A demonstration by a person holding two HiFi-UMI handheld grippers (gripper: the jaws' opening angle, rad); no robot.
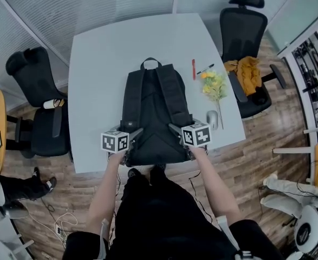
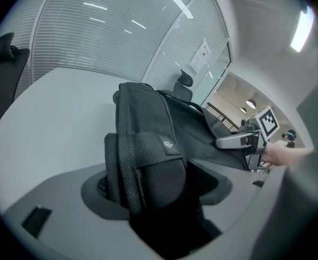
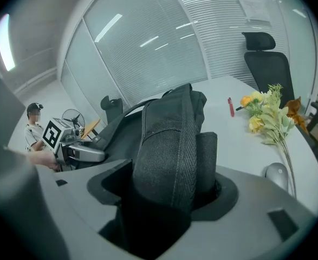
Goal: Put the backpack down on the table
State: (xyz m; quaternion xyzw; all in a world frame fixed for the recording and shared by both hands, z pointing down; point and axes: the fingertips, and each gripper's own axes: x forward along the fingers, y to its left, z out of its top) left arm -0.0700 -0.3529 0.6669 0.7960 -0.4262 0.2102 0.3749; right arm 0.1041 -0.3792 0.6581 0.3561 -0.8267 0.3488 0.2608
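Observation:
A black backpack lies flat on the pale grey table, straps up and top handle toward the far side. My left gripper sits at its near left corner and my right gripper at its near right corner. In the left gripper view the bag's padded side stands between the jaws of the left gripper, with a dark gap on the right. In the right gripper view the bag's edge is between the jaws of the right gripper, with a gap on the left. Neither gripper's pads press on the bag.
To the right of the bag lie a red pen, a black pen, a bunch of yellow flowers and a mouse. Black office chairs stand at the left and the back right.

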